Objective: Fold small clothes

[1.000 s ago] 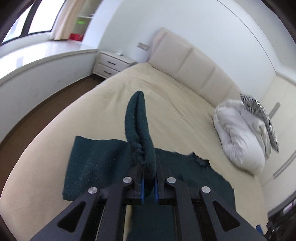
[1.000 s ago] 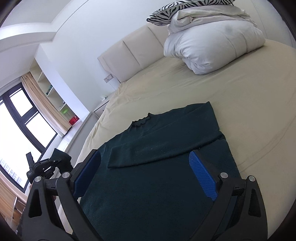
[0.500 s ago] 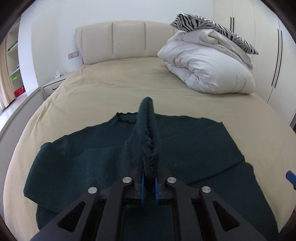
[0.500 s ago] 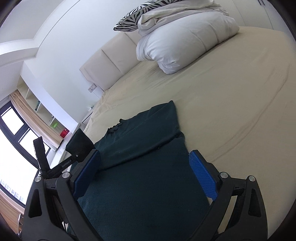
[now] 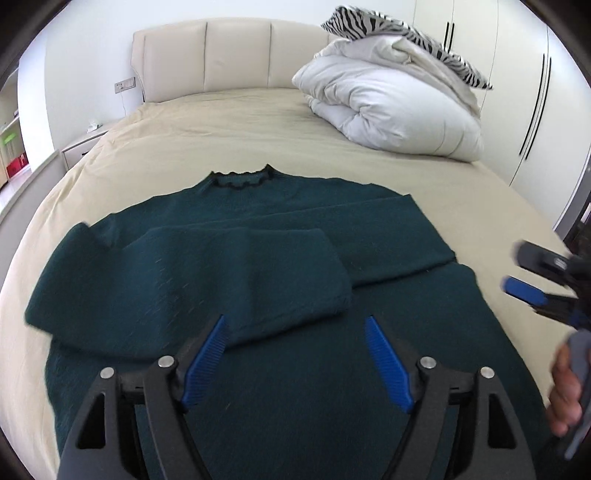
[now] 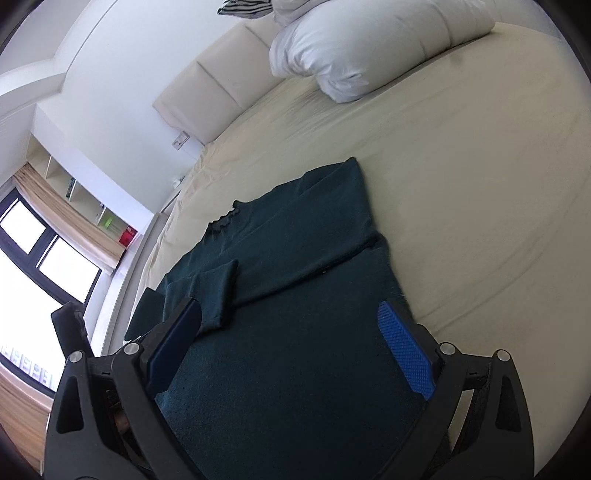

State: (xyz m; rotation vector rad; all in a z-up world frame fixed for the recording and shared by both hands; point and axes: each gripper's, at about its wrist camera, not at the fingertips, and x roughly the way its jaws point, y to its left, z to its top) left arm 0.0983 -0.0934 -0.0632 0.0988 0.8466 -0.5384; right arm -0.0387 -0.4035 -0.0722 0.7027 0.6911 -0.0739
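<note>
A dark green knit sweater (image 5: 295, 369) lies flat on the beige bed (image 5: 258, 122), collar towards the headboard. Both sleeves are folded across its chest; the left sleeve (image 5: 229, 280) lies on top with its cuff near the middle. My left gripper (image 5: 295, 350) is open and empty, just above the sweater below that sleeve. My right gripper (image 6: 291, 339) is open and empty over the sweater's lower right part (image 6: 288, 369); it also shows at the right edge of the left wrist view (image 5: 532, 284). The folded left sleeve shows in the right wrist view (image 6: 218, 291).
A white duvet (image 5: 391, 110) with a zebra-print pillow (image 5: 373, 26) is piled at the bed's far right. A padded headboard (image 5: 229, 55) stands behind. A nightstand (image 5: 79, 144) and window shelves (image 6: 74, 206) are to the left. Wardrobe doors (image 5: 517, 92) are to the right.
My left gripper carried the left sleeve across the chest, then opened and let it go; the sleeve now lies flat. My right gripper stayed open and shifted slightly.
</note>
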